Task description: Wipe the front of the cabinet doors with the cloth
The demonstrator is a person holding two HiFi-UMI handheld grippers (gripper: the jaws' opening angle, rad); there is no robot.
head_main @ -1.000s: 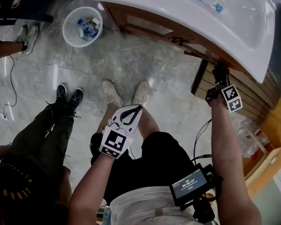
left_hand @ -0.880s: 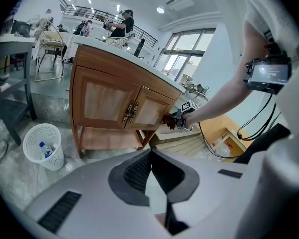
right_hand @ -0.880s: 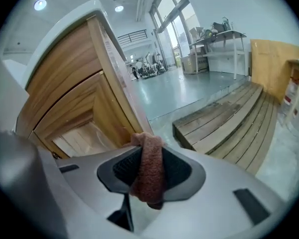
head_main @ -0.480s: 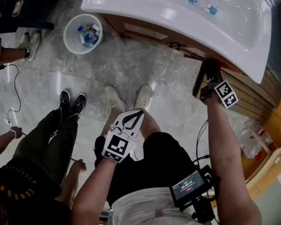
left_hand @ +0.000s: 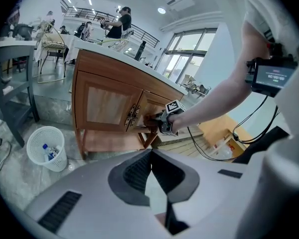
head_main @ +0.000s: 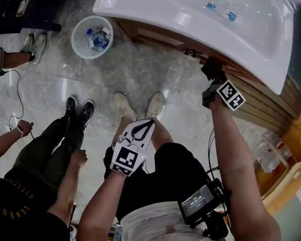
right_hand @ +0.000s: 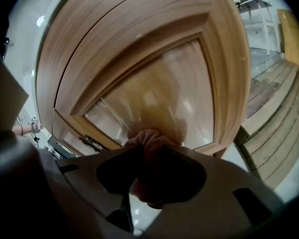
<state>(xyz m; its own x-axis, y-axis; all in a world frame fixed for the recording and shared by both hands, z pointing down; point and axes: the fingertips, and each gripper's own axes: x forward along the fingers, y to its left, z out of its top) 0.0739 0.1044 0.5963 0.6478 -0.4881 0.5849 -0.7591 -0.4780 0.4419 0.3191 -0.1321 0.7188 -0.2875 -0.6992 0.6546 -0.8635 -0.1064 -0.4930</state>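
While the left gripper (left_hand: 150,153) hangs by the thigh with its 2 jaws pressed together on nothing, the right gripper (head_main: 212,72) is clamped on 1 cloth (right_hand: 150,146), squished against the panel of 1 of the 2 doors (right_hand: 154,91) under the sink (head_main: 231,39). Farther off, 1 basket (left_hand: 46,147) sits on the floor (head_main: 140,74).

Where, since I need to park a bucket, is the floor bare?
Bare floor lies between the wastebasket, the cabinet and the wearer's shoes. It is crowded at left by a bystander's legs and at right by planks.
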